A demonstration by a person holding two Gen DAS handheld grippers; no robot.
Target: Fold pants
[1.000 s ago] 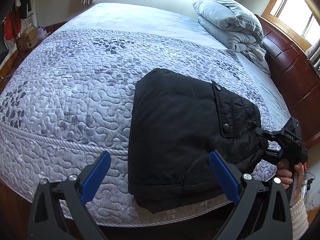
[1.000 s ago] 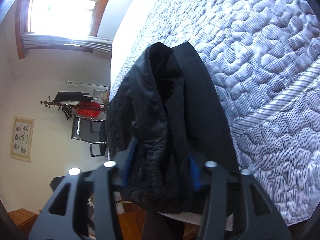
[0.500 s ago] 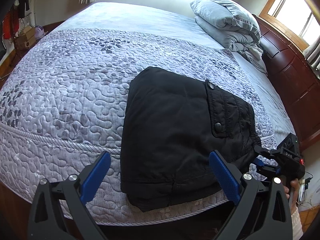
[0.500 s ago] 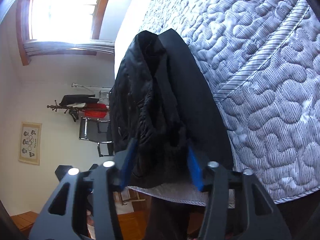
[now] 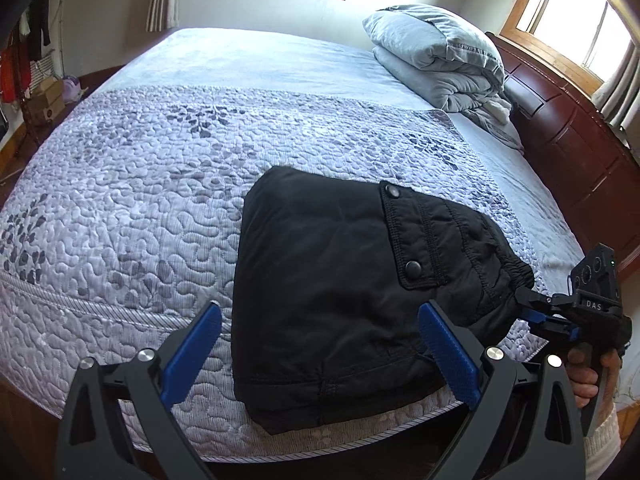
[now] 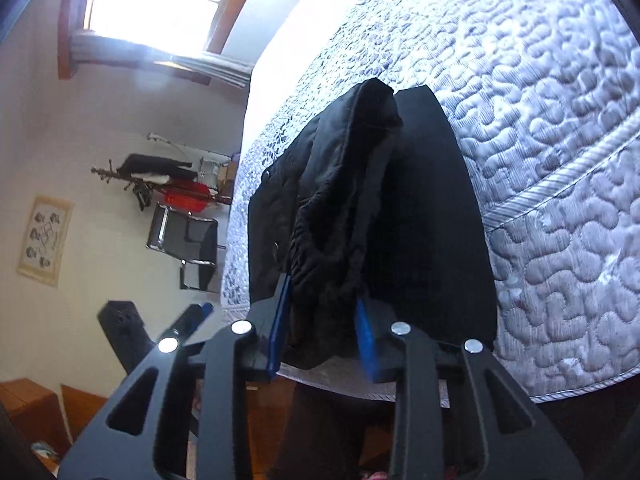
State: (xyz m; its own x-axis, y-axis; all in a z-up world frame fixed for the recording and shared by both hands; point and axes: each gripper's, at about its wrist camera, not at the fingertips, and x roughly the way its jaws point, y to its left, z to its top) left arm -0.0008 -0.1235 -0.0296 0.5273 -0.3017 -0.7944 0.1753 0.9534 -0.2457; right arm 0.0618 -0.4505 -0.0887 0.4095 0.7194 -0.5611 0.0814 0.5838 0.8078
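Black pants (image 5: pixel 320 248), folded into a thick rectangle with a snap pocket flap on top, lie on the quilted bed (image 5: pixel 140 200) near its front edge. My left gripper (image 5: pixel 320 312) hovers open just above their near edge, with nothing between its blue pads. At the pants' right end my right gripper (image 5: pixel 528 308) has the bunched elastic waistband. In the right wrist view its jaws (image 6: pixel 322 296) are closing, both blue pads pressing on that bunch of the pants (image 6: pixel 420 200), which lifts a little off the quilt. A hand (image 5: pixel 588 376) holds the right gripper's handle.
A folded grey duvet (image 5: pixel 436 52) sits at the far right of the bed by a dark wooden headboard (image 5: pixel 580 152). The bed's edge runs just below the pants. A chair (image 6: pixel 188 240) and a coat rack stand by the wall beyond.
The right gripper's jaws have narrowed onto the waistband bunch, and it has risen slightly with the fabric. The left gripper has stayed open in about the same place.
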